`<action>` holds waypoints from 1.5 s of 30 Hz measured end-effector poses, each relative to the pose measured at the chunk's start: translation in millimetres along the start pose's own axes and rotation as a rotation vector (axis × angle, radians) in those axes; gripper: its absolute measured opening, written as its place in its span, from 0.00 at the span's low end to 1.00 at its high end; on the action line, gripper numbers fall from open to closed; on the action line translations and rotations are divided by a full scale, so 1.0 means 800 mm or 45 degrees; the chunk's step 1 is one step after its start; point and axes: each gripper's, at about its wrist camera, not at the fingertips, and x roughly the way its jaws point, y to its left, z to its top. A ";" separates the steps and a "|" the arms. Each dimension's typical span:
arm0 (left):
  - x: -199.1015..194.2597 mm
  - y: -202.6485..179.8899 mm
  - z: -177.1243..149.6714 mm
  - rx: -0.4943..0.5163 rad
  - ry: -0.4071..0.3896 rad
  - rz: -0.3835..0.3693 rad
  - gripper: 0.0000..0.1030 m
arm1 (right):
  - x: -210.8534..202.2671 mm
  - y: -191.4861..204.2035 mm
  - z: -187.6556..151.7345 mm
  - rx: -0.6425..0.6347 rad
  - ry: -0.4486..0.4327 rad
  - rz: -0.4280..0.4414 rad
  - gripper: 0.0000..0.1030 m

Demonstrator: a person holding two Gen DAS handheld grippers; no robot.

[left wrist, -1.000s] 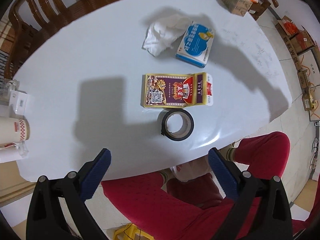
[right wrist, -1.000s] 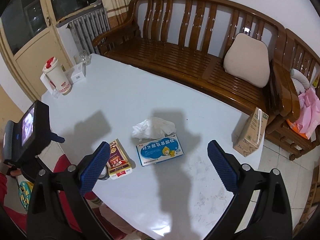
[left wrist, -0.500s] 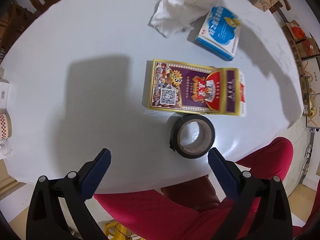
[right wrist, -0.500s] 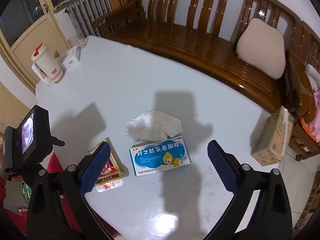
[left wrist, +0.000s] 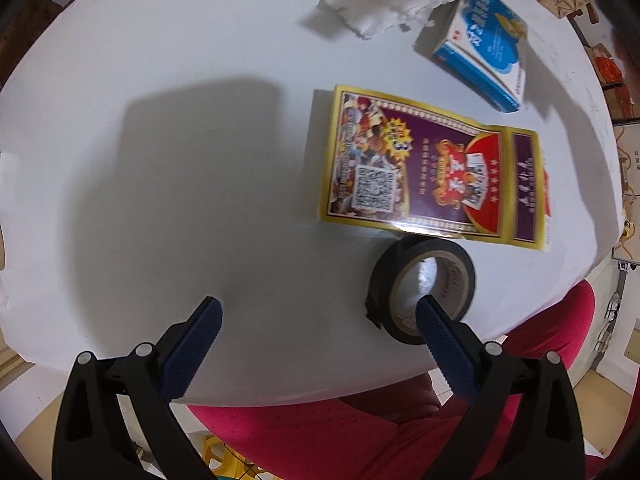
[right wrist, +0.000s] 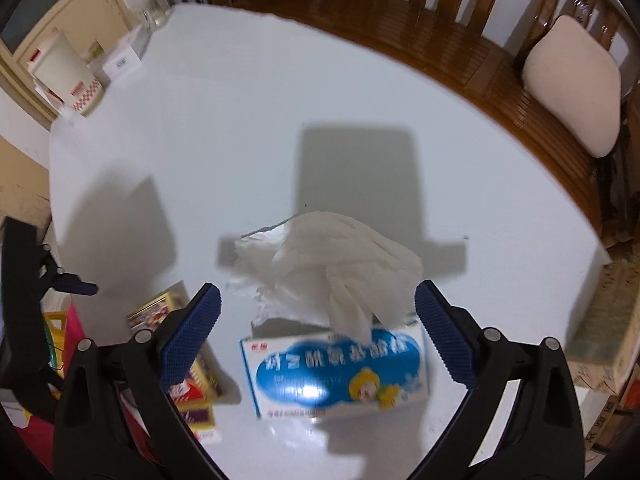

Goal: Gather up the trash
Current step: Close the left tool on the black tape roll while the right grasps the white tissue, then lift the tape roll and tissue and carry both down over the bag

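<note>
On the white round table (left wrist: 160,80) lie a crumpled white tissue (left wrist: 384,4), a blue and white medicine box (left wrist: 484,44), a flattened yellow and purple carton (left wrist: 432,168) and a black tape roll (left wrist: 424,284). My left gripper (left wrist: 318,314) is open, low over the table's near edge, its right finger beside the tape roll. My right gripper (right wrist: 318,300) is open, just above the tissue (right wrist: 332,268) and the medicine box (right wrist: 336,372). The carton (right wrist: 176,344) shows at its lower left.
A white and red jug (right wrist: 64,76) and small boxes (right wrist: 124,56) stand at the table's far left. A wooden bench (right wrist: 440,28) with a beige cushion (right wrist: 572,80) runs behind. A cardboard box (right wrist: 604,320) sits at the right edge. Red-trousered legs (left wrist: 400,432) are below.
Both grippers have come down and forward towards the table. The left has closed in on the tape roll and carton; the right has closed in on the tissue and medicine box.
</note>
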 end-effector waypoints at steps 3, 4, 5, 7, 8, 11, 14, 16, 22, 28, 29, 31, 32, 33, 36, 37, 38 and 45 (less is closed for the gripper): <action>0.005 0.002 0.002 -0.014 -0.001 -0.001 0.92 | 0.023 0.002 0.004 -0.009 0.040 -0.002 0.92; 0.005 0.001 0.003 -0.010 -0.010 0.011 0.92 | 0.028 0.003 0.006 -0.013 0.048 -0.002 0.92; 0.005 0.000 0.003 -0.003 -0.014 0.020 0.92 | 0.032 0.004 0.007 -0.015 0.054 -0.008 0.92; 0.004 -0.004 0.006 0.009 -0.021 0.037 0.92 | 0.042 0.003 0.009 -0.015 0.066 -0.020 0.92; 0.004 -0.004 0.007 0.012 -0.026 0.044 0.92 | 0.044 0.003 0.009 -0.015 0.067 -0.021 0.92; 0.003 -0.010 0.008 0.015 -0.040 0.051 0.92 | 0.046 0.006 0.010 -0.024 0.051 -0.036 0.92; 0.001 -0.011 0.008 0.010 -0.051 0.054 0.92 | 0.046 0.009 0.010 -0.042 0.041 -0.085 0.87; -0.001 -0.012 0.008 0.008 -0.059 0.054 0.90 | 0.045 0.011 0.007 -0.062 0.034 -0.118 0.83; -0.007 -0.031 -0.012 0.043 -0.096 0.057 0.61 | 0.035 0.013 0.009 -0.047 0.008 -0.137 0.44; -0.014 -0.048 -0.017 0.100 -0.129 0.056 0.24 | 0.033 0.012 0.016 -0.016 0.014 -0.186 0.20; -0.015 -0.048 -0.016 0.099 -0.130 0.056 0.18 | 0.031 0.012 0.016 -0.009 0.010 -0.196 0.19; -0.015 -0.051 -0.017 0.105 -0.138 0.059 0.16 | 0.025 0.012 0.015 0.000 -0.008 -0.210 0.17; -0.016 -0.052 -0.018 0.109 -0.144 0.064 0.14 | 0.019 0.013 0.013 0.005 -0.018 -0.222 0.17; -0.016 -0.052 -0.019 0.116 -0.156 0.078 0.13 | 0.014 0.014 0.011 0.009 -0.028 -0.230 0.17; -0.018 -0.048 -0.023 0.101 -0.168 0.057 0.13 | -0.006 0.015 0.004 0.021 -0.059 -0.238 0.17; -0.016 -0.045 -0.030 0.080 -0.177 -0.001 0.13 | -0.013 0.016 0.001 0.021 -0.071 -0.246 0.17; -0.017 -0.038 -0.029 0.056 -0.175 -0.043 0.13 | -0.021 0.016 -0.002 0.024 -0.083 -0.256 0.17; -0.021 -0.022 -0.042 -0.009 -0.219 -0.043 0.12 | -0.065 0.015 -0.029 0.073 -0.155 -0.295 0.17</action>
